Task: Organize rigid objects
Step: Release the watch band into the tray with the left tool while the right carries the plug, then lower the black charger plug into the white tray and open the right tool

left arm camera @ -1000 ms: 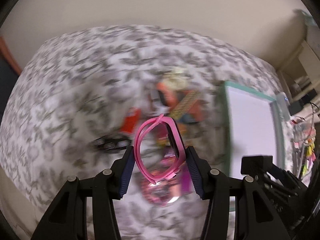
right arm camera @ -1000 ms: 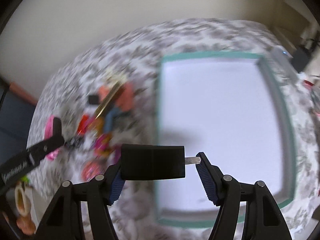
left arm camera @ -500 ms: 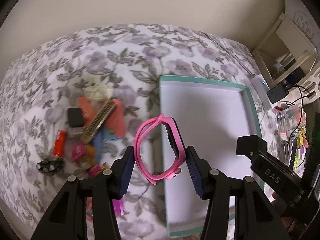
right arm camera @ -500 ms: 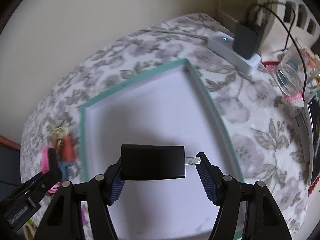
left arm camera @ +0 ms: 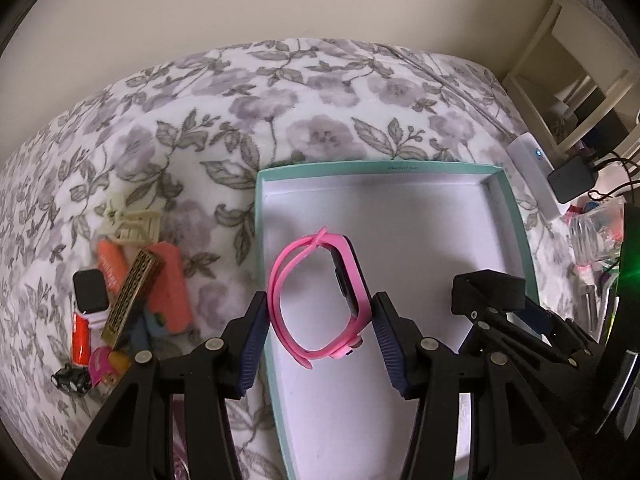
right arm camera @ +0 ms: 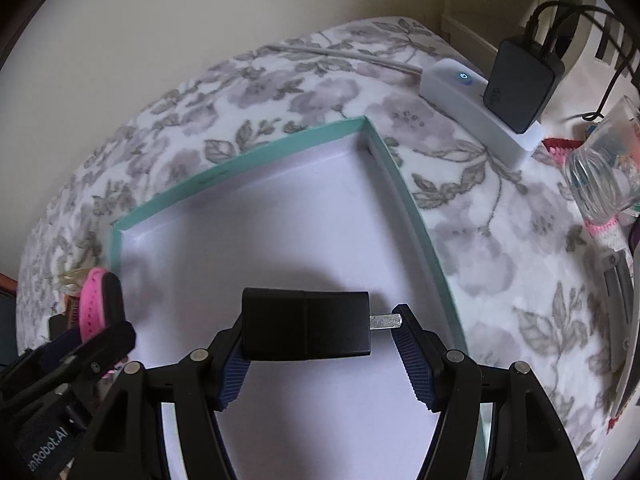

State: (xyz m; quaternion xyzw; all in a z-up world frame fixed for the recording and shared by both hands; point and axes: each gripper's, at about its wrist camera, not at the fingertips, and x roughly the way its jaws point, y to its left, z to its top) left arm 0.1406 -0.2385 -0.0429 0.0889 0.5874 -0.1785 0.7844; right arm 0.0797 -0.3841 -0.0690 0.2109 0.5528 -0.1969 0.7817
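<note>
left wrist view: the left tool (left arm camera: 320,314) clamped a pink watch (left arm camera: 318,296) by its sides, loop upright, hanging over the teal box (left arm camera: 516,220) near its left wall. right wrist view: the right tool (right arm camera: 320,340) gripped a black adapter (right arm camera: 306,324) endwise, long axis crosswise, above the box's (right arm camera: 240,160) white floor.

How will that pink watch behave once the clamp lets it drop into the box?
Likely bendy: the pink watch has a thin strap, looped and crossed at the top, between the left gripper pads. Its flat dark face should keep it from rolling. It looks light, so it should probably settle softly on the teal box floor.
</note>
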